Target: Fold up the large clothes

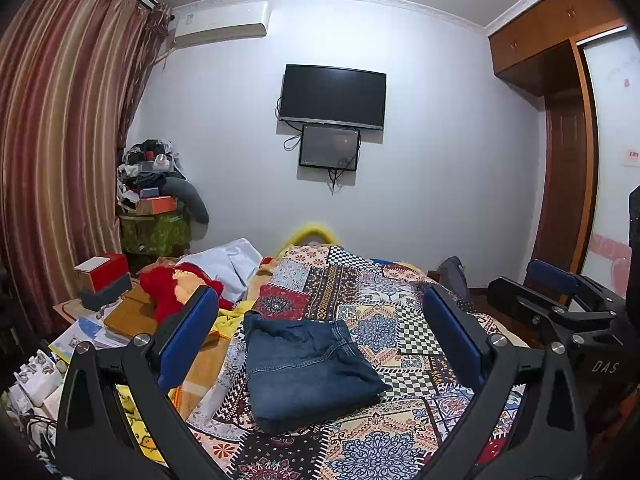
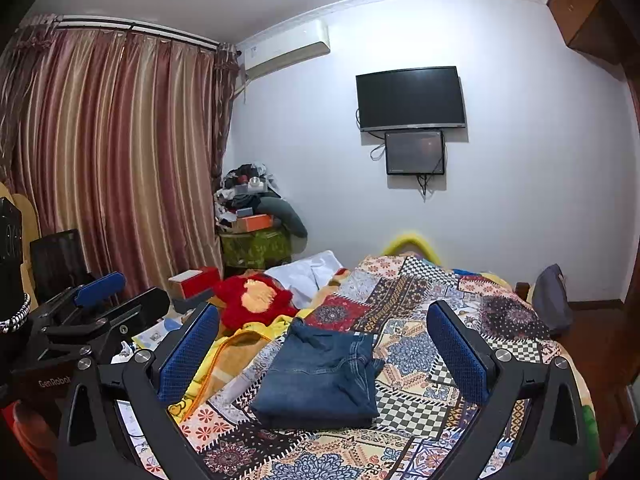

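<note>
Denim jeans [image 1: 308, 372], folded into a compact bundle, lie on the patchwork bedspread [image 1: 400, 320], ahead of and below both tools. Left gripper [image 1: 320, 332] stands with jaws wide apart, nothing between them; right gripper [image 2: 324, 344] likewise, empty. Neither touches the cloth. The bundle's longer side runs away from the cameras toward the far wall. It sits about centred in both views; which hand is nearer cannot be judged. Red plush toy [image 2: 252, 300] and yellow blanket [image 2: 224, 356] lie left, clear of the bundle. No obstruction noted.
</note>
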Demonstrator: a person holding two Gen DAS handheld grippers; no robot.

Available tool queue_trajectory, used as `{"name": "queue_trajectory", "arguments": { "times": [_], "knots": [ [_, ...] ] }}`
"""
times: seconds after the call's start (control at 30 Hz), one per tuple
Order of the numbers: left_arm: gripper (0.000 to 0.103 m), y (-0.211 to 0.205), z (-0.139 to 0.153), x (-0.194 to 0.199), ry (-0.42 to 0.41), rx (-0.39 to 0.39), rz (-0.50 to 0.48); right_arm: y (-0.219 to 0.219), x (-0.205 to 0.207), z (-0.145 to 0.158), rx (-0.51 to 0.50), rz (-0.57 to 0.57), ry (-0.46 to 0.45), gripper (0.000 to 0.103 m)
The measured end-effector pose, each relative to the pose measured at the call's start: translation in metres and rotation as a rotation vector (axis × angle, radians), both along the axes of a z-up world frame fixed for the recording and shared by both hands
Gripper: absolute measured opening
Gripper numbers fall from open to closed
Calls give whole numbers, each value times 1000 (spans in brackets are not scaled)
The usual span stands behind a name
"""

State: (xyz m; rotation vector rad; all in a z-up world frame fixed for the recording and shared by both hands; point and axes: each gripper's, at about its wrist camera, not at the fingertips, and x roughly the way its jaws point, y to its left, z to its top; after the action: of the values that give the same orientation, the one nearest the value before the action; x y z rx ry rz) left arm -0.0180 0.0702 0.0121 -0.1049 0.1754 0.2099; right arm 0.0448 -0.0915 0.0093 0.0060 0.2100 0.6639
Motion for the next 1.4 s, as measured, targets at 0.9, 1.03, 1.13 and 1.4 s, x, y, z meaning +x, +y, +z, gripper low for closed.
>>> {"name": "queue_trajectory", "arguments": {
  "times": [0.9,1.03,1.13,1.4],
  "knots": [
    [103,3,-7,9,25,-17,4,-2,3,1,-9,-28,4,103],
    [103,3,-8,10,28,-17,5,-4,2,0,-4,-29,7,103],
    [103,3,-9,11,31,-20,0,-5,2,0,-4,-31,10,103],
    [103,5,-10,12,37,-23,-15,-4,3,-1,-3,-36,16,103]
  ]
}}
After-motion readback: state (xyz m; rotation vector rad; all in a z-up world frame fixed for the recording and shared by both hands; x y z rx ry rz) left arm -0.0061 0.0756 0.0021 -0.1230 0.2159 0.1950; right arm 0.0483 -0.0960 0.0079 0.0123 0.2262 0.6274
